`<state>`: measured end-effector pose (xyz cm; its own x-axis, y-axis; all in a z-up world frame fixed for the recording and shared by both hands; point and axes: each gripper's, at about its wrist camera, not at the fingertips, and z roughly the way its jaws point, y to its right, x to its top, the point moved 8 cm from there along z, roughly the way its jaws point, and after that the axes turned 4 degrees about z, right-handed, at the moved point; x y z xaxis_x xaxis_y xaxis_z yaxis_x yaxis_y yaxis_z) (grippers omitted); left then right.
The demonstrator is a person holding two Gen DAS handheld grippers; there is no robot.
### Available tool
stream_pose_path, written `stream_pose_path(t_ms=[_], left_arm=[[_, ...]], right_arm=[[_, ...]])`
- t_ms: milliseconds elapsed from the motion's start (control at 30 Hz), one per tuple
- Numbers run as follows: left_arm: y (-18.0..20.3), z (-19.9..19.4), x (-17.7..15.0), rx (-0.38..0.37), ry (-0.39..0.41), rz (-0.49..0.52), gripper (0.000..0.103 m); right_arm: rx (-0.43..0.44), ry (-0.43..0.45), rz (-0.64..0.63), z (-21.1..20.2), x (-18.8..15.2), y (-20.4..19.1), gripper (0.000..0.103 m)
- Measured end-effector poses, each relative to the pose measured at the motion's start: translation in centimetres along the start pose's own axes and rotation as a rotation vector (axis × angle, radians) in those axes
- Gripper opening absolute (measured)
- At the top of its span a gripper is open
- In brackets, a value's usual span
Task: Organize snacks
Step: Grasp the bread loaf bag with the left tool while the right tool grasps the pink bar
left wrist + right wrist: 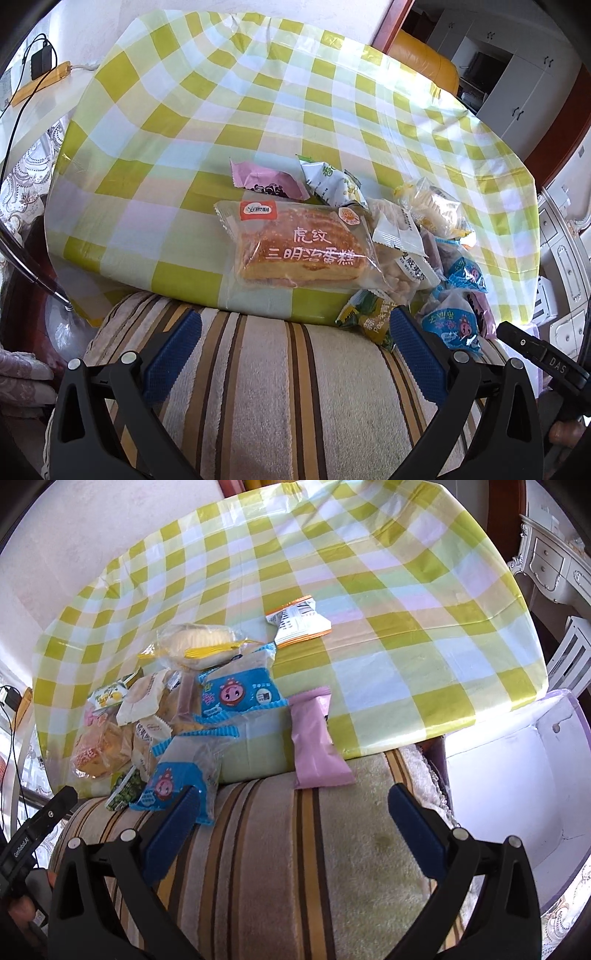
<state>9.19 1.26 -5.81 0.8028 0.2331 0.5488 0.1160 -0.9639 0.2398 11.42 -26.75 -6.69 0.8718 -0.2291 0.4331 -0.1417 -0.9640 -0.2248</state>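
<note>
The left gripper [295, 339] and right gripper [293, 819] both hover with tongs apart and empty over a striped towel [258, 369] at the near edge of the checked tablecloth [258, 110]; on that cloth, near the towel, the snacks sit in one loose heap around a cake packet [299, 247]; a pink packet [314, 742] overlaps the towel; an orange-edged packet [299, 620] lies farther back, apart; sorting looks barely begun, nearly everything left.
</note>
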Motion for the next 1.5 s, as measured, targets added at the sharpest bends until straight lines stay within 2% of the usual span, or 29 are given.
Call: stream_pose_path(t_ms=[333, 567, 633, 733, 800, 833, 900, 1033, 1100, 1167, 1233, 1300, 1333, 1400, 1500], left_arm=[[-0.7, 1.8, 2.5, -0.020, -0.004, -0.065, 0.099], [-1.1, 3.5, 4.1, -0.037, -0.023, -0.130, 0.099], [-1.2, 2.9, 4.5, -0.040, -0.011, -0.115, 0.099], [-0.3, 2.2, 5.3, -0.027, -0.020, 0.110, 0.099], [0.1, 2.1, 5.6, -0.014, -0.041, 0.267, 0.099], [0.2, 2.2, 5.6, 0.000, -0.051, 0.340, 0.099], [0.5, 2.8, 5.6, 0.031, -0.076, 0.491, 0.099], [1.6, 3.9, 5.8, 0.008, -0.101, 0.680, 0.099], [2.2, 4.6, 5.6, -0.016, -0.119, 0.754, 0.099], [2.7, 5.2, 5.4, -0.024, -0.121, 0.818, 0.098], [3.1, 5.9, 4.8, -0.056, -0.151, 0.865, 0.098], [3.2, 6.9, 4.2, -0.057, -0.181, 0.902, 0.096], [3.2, 7.2, 3.9, -0.063, -0.198, 0.917, 0.092], [3.2, 7.6, 3.5, -0.102, -0.224, 0.914, 0.070], [3.0, 7.6, 3.4, -0.116, -0.234, 0.895, 0.055]], right_arm=[[-0.061, -0.001, -0.015, 2.3, 2.4, 0.6, 0.102], [-0.087, -0.023, -0.056, 4.0, 3.1, 0.0, 0.090], [-0.083, -0.034, -0.058, 4.4, 3.1, 0.0, 0.088], [-0.081, -0.049, -0.059, 4.8, 3.1, 0.0, 0.081], [-0.076, -0.068, -0.067, 5.3, 2.9, -0.1, 0.069], [-0.074, -0.083, -0.068, 5.6, 2.8, -0.1, 0.060], [-0.078, -0.082, -0.077, 5.8, 2.9, -0.3, 0.060], [-0.080, -0.087, -0.094, 6.0, 3.1, -0.5, 0.060], [-0.079, -0.090, -0.102, 6.1, 3.0, -0.7, 0.059], [-0.079, -0.091, -0.108, 6.0, 3.0, -0.7, 0.053], [-0.080, -0.090, -0.111, 6.0, 3.0, -0.8, 0.049], [-0.076, -0.091, -0.111, 5.9, 3.1, -0.8, 0.043], [-0.073, -0.091, -0.110, 5.9, 3.1, -0.8, 0.038], [-0.061, -0.096, -0.105, 5.7, 2.9, -0.8, 0.030], [-0.038, -0.105, -0.102, 5.5, 2.7, -0.9, 0.025]])
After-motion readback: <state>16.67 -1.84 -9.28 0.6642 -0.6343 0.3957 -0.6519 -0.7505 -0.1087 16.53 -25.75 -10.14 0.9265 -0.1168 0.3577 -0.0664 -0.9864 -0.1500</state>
